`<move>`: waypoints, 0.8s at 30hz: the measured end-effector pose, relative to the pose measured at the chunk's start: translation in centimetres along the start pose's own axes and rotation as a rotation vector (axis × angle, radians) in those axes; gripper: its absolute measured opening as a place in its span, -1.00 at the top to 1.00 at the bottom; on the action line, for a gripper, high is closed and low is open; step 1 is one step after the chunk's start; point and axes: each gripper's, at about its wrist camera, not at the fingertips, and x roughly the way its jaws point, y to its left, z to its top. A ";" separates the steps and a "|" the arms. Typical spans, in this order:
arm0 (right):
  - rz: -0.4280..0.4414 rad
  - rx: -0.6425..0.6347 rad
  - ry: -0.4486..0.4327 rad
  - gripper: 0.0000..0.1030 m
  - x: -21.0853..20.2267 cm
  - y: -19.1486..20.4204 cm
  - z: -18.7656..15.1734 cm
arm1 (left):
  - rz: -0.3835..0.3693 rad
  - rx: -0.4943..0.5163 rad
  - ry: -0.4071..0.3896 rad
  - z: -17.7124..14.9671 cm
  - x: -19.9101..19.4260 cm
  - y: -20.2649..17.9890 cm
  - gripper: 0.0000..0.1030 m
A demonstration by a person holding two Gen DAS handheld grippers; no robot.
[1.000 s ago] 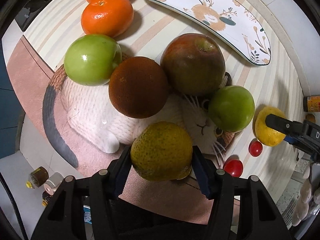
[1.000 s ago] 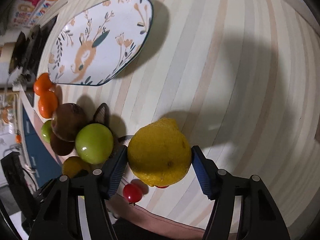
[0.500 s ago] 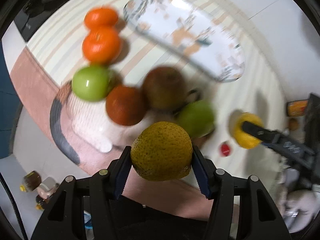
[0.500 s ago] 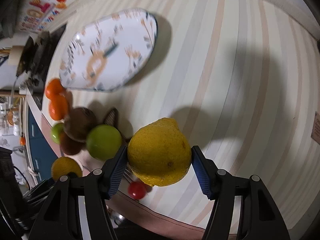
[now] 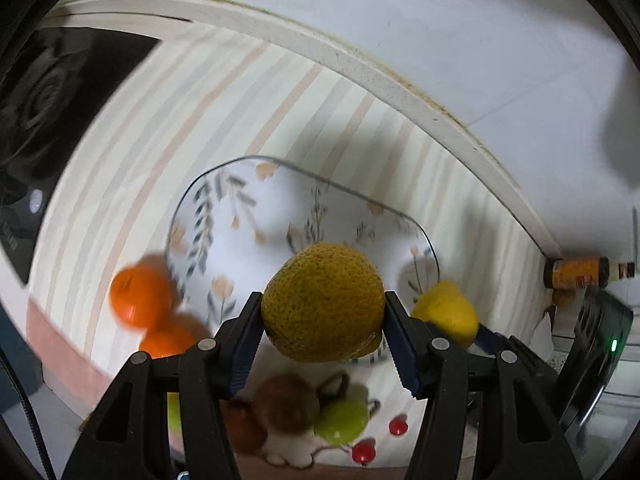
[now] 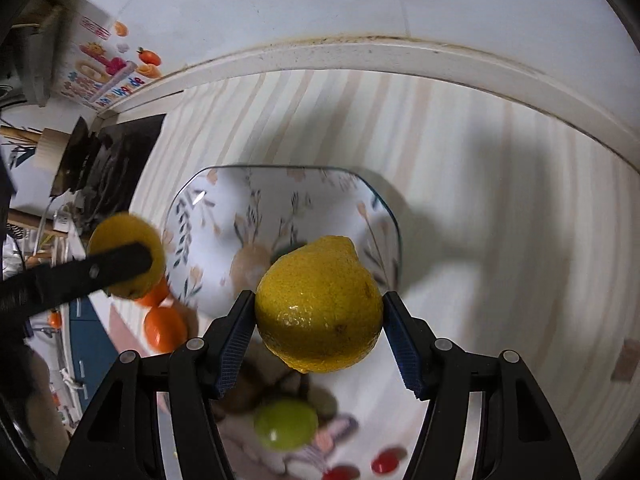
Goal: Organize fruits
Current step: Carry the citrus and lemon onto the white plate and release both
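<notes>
Ideally, with the left gripper (image 5: 323,322) clamped on the greenish-yellow orange (image 5: 323,302) and the right gripper (image 6: 319,322) on the lemon (image 6: 319,305), both above the floral plate (image 6: 208,216), each fruit wanted lowering gently onto separate spots; releasing early risked rolling.

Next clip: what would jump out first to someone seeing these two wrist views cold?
Each gripper grips a fruit: the left gripper clamps a mottled yellow-green orange, the right gripper a bright yellow lemon. Both are held above the floral white plate on the striped tablecloth. Other fruit lies blurred at the bottom of both views.
</notes>
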 end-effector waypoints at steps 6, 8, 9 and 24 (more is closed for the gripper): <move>-0.042 -0.042 0.037 -0.28 4.6 1.0 2.9 | -0.022 -0.001 0.153 4.3 5.2 1.0 -0.08; -0.047 -0.048 0.044 -0.28 5.4 1.2 3.2 | -0.038 -0.016 0.196 4.8 6.8 1.6 -0.08; -0.048 -0.053 0.048 -0.28 5.6 1.3 3.5 | -0.048 -0.023 0.210 4.9 7.1 1.6 -0.08; -0.004 -0.032 0.092 -0.65 6.0 1.2 5.2 | -0.105 -0.081 0.288 5.2 9.5 2.5 -0.19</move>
